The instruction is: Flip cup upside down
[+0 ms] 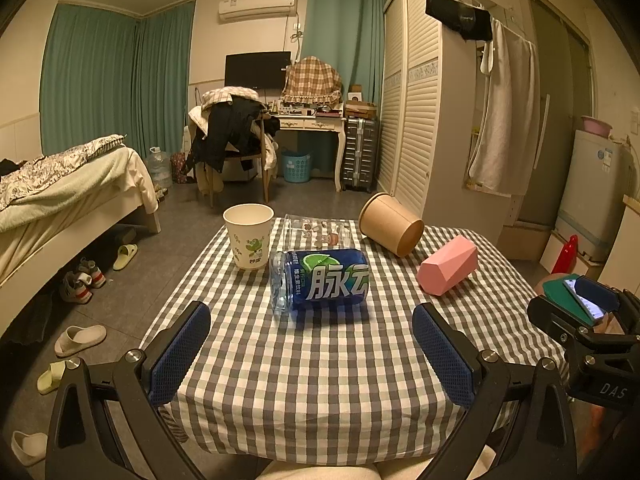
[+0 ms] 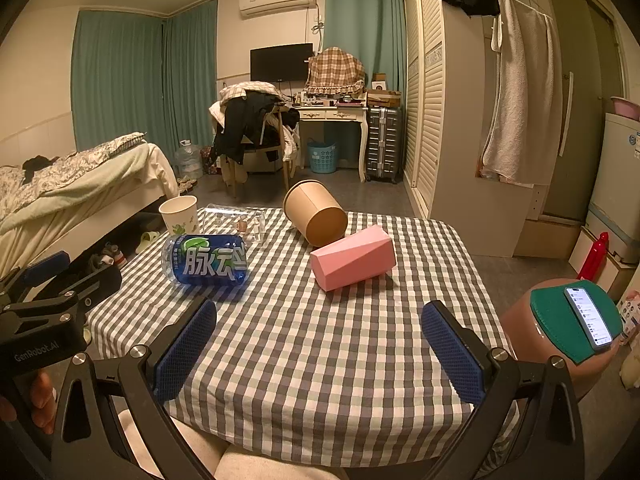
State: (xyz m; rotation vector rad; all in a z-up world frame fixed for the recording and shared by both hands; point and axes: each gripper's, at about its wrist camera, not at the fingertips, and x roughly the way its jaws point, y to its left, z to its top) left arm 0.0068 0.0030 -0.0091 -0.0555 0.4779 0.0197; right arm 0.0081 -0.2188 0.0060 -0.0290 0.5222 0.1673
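Several cups lie on the checked table (image 1: pixel 320 380). A white paper cup (image 1: pixel 249 236) stands upright at the far left; it also shows in the right wrist view (image 2: pixel 180 213). A blue cut-bottle cup (image 1: pixel 320 280) (image 2: pixel 206 259), a clear cup (image 1: pixel 316 230) (image 2: pixel 234 222), a brown paper cup (image 1: pixel 392 229) (image 2: pixel 316 213) and a pink faceted cup (image 1: pixel 448 270) (image 2: pixel 352 258) lie on their sides. My left gripper (image 1: pixel 312 352) is open and empty, near the table's front edge. My right gripper (image 2: pixel 320 350) is open and empty, in front of the pink cup.
A bed (image 1: pixel 60 192) stands to the left, with shoes and slippers (image 1: pixel 80 336) on the floor. A wardrobe (image 1: pixel 420 100) and a fridge (image 1: pixel 592 200) stand to the right. A phone (image 2: pixel 588 318) lies on a green pad at the right.
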